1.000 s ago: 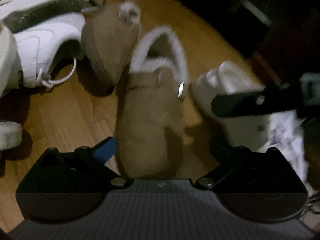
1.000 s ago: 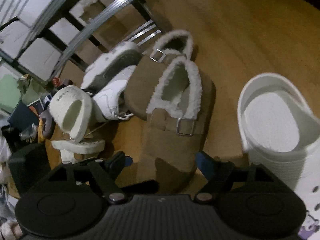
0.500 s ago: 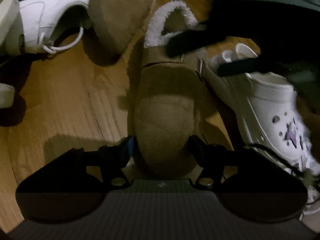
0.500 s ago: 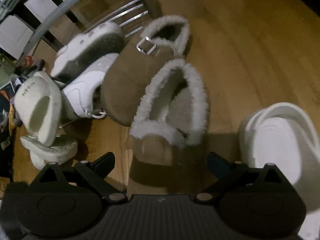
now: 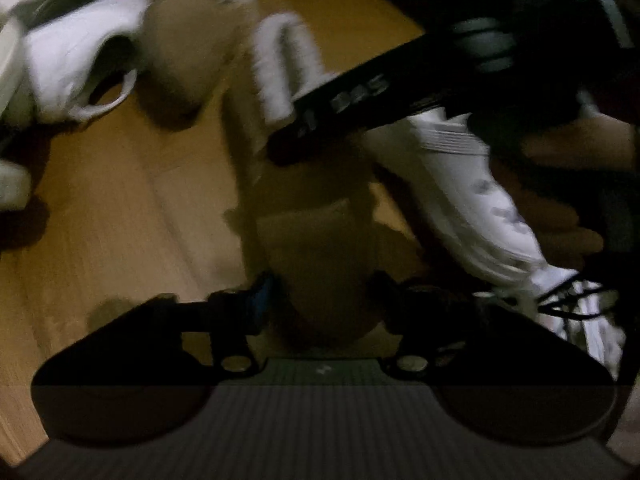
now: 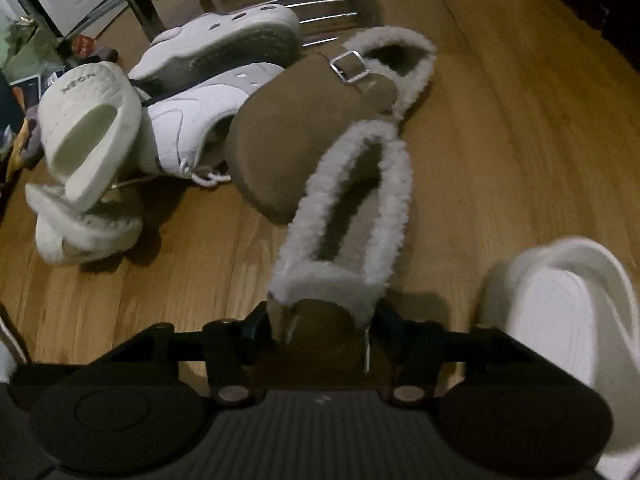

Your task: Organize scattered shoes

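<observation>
Your left gripper (image 5: 324,300) is closing across the toe of the nearer tan slipper (image 5: 320,248) at 6 o'clock, its pads at the sides, while your right gripper (image 6: 324,328) closes over the same slipper (image 6: 344,220) at the strap. Both ends are caught, likely so the soft shoe lifts level. Its mate (image 6: 296,120) lies just beyond at 12 o'clock, and a white clog (image 6: 560,320) waits at 3

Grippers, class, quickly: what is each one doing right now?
Left gripper: closing on the tan slipper's toe.
Right gripper: closing across the same slipper's strap.
</observation>
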A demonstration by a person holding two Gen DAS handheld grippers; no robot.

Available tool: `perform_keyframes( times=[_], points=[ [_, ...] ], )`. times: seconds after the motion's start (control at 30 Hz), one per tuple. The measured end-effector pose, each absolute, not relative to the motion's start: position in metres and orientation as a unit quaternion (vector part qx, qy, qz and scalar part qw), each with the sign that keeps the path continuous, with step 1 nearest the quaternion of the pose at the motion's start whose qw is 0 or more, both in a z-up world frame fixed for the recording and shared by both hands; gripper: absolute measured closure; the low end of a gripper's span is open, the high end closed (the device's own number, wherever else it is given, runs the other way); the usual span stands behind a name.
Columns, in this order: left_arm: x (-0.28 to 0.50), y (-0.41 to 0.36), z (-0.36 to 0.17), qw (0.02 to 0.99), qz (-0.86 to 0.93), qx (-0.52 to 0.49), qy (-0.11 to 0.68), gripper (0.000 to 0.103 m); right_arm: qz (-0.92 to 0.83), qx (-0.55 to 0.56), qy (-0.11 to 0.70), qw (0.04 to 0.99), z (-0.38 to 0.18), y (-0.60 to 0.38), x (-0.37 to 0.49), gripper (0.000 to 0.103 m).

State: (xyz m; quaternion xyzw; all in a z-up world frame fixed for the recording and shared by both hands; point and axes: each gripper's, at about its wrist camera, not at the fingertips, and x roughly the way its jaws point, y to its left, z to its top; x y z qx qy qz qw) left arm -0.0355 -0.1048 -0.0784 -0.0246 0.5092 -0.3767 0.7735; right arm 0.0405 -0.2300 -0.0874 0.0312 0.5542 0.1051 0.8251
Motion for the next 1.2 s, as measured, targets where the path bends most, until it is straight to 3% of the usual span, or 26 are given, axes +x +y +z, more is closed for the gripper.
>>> perform_keyframes(
  times=[0.1,0.17,0.23,0.33,0.5,0.87,0.9,0.93,0.97,1.0,1.03,1.07,1.2],
  points=[
    [-0.035,-0.103,-0.065,0.759,-0.388,-0.056,0.519,0.053,0.081,0.017,0.552,0.83,-0.079,-0.24,0.026,0.047],
    [-0.034,-0.094,-0.057,0.767,-0.378,-0.055,0.515,0.043,0.085,0.012,0.551,0.83,-0.077,-0.247,0.022,0.035],
    [-0.026,-0.077,-0.052,0.782,-0.352,-0.051,0.512,0.032,0.093,0.063,0.528,0.842,-0.061,-0.265,0.013,0.035],
    [-0.005,-0.045,-0.049,0.798,-0.303,-0.078,0.515,0.025,0.13,0.184,0.488,0.843,-0.038,-0.296,0.003,0.013],
    [0.054,-0.031,-0.045,0.824,-0.241,-0.107,0.502,0.015,0.13,0.255,0.461,0.84,-0.024,-0.318,-0.006,0.013],
    [0.146,-0.101,-0.084,0.834,-0.217,0.008,0.507,0.012,0.128,0.316,0.486,0.805,-0.033,-0.34,-0.02,0.013],
    [0.152,-0.107,-0.089,0.831,-0.217,0.013,0.512,0.013,0.125,0.314,0.488,0.805,-0.035,-0.339,-0.02,0.013],
    [0.151,-0.108,-0.089,0.837,-0.215,0.011,0.503,0.02,0.121,0.313,0.491,0.804,-0.037,-0.339,-0.019,0.013],
    [0.15,-0.109,-0.089,0.842,-0.213,0.008,0.495,0.045,0.117,0.313,0.494,0.803,-0.038,-0.339,-0.018,0.013],
    [0.15,-0.107,-0.089,0.847,-0.207,0.006,0.49,0.06,0.109,0.312,0.495,0.804,-0.039,-0.339,-0.017,0.014],
    [0.151,-0.106,-0.088,0.848,-0.2,0.006,0.491,0.068,0.101,0.312,0.495,0.804,-0.04,-0.338,-0.017,0.015],
    [0.15,-0.103,-0.086,0.848,-0.195,0.007,0.493,0.073,0.093,0.31,0.496,0.806,-0.041,-0.338,-0.016,0.016],
    [0.139,-0.088,-0.075,0.85,-0.188,0.003,0.491,0.076,0.082,0.298,0.497,0.811,-0.044,-0.335,-0.013,0.017]
  ],
)
